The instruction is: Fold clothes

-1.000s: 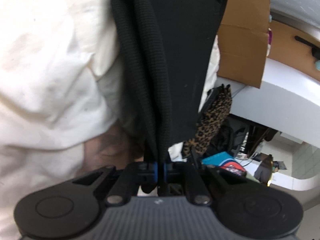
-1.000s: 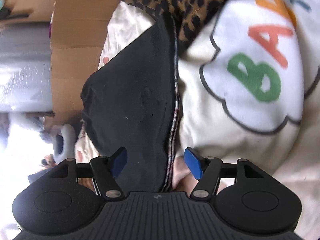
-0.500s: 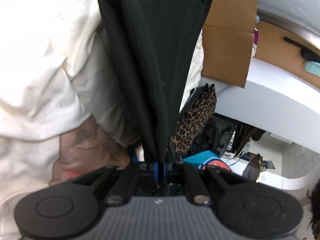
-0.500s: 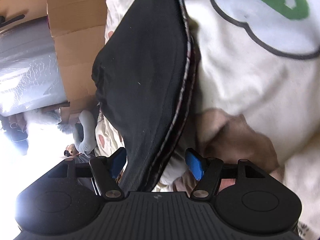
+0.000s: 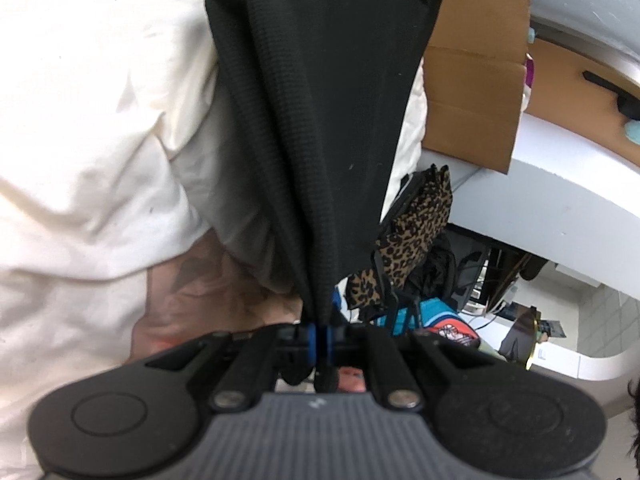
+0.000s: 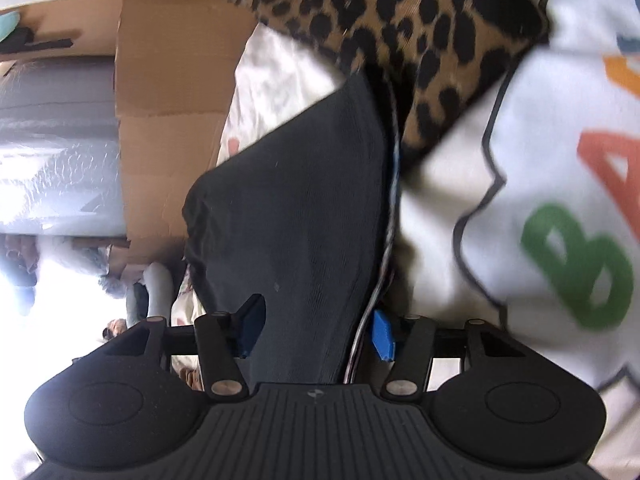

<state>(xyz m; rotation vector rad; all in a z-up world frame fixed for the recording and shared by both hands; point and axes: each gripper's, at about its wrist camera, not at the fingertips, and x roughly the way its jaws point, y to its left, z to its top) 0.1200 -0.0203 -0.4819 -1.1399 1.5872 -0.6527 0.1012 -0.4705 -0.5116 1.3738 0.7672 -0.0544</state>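
Here, the left gripper (image 5: 319, 330) has its blue pads pressed tight together, pinching a bunched corner of the black garment (image 5: 332, 120), which fans out toward twelve o'clock in the left wrist view. A cream shirt (image 5: 92, 128) fills nine o'clock; a cardboard box (image 5: 476, 80) sits at two o'clock, a leopard-print cloth (image 5: 416, 224) at four. The right gripper (image 6: 316, 330) stands spread, blue fingers (image 6: 382, 334) either side of the same black cloth (image 6: 296, 220), which runs between them. Leopard print (image 6: 400, 32) lies at twelve; a white shirt with coloured letters (image 6: 560, 200) at three. Right view slightly blurred.
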